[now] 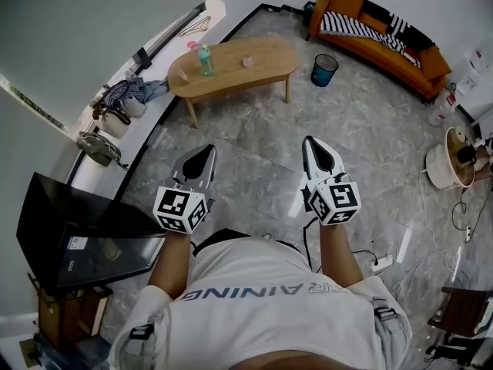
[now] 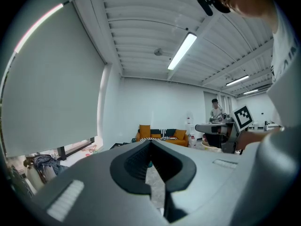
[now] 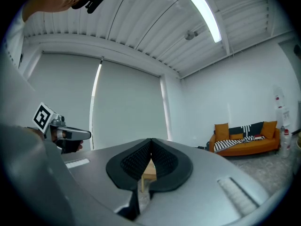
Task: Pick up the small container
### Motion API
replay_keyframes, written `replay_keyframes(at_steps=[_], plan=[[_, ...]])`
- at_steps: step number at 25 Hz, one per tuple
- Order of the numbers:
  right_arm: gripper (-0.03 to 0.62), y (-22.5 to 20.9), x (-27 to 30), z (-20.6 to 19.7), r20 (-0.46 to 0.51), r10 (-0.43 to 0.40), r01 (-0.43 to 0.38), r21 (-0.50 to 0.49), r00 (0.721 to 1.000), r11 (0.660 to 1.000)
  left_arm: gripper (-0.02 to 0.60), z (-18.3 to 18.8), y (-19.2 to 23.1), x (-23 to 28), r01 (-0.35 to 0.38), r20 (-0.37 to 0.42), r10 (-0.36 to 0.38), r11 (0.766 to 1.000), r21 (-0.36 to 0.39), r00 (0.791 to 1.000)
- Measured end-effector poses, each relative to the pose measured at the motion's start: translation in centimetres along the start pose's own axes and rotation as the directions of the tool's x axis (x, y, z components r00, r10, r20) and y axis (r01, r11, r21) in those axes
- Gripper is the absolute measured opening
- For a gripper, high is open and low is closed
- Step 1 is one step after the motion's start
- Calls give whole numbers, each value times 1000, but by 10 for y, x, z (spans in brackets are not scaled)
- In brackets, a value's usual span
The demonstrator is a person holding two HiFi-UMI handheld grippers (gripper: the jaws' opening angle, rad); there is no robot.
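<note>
The small container, a pale pink pot, stands on the oval wooden table far ahead in the head view, beside a green bottle. Both grippers hang at waist height over the floor, well short of the table. My left gripper is shut and holds nothing; in its own view the jaws meet at the left gripper tip. My right gripper is likewise shut and empty, its jaws closed at the right gripper tip, with a bit of the table showing below.
An orange sofa lines the far right wall, with a blue bin between it and the table. A black screen stands at my left. A white appliance and cables lie on the right. A person stands in the background.
</note>
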State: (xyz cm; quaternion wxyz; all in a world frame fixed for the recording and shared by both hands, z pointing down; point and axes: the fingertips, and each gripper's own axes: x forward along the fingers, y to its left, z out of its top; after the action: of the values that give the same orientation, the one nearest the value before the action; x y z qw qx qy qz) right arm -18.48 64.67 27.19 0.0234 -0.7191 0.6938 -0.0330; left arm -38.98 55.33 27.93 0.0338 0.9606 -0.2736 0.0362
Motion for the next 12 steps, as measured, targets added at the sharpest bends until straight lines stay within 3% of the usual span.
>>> replay_keyframes(at_steps=[5,12], plan=[[17,-19,-2,-18,-32,24,-24,19,999,1000,0,-5,-8,16,-20,-4,20,1000,-15,1000],[17,-43,32,-32,-56,36,-34,35,998,999,0,-19,-5,61,11,-42,-12,1000,-28,999]])
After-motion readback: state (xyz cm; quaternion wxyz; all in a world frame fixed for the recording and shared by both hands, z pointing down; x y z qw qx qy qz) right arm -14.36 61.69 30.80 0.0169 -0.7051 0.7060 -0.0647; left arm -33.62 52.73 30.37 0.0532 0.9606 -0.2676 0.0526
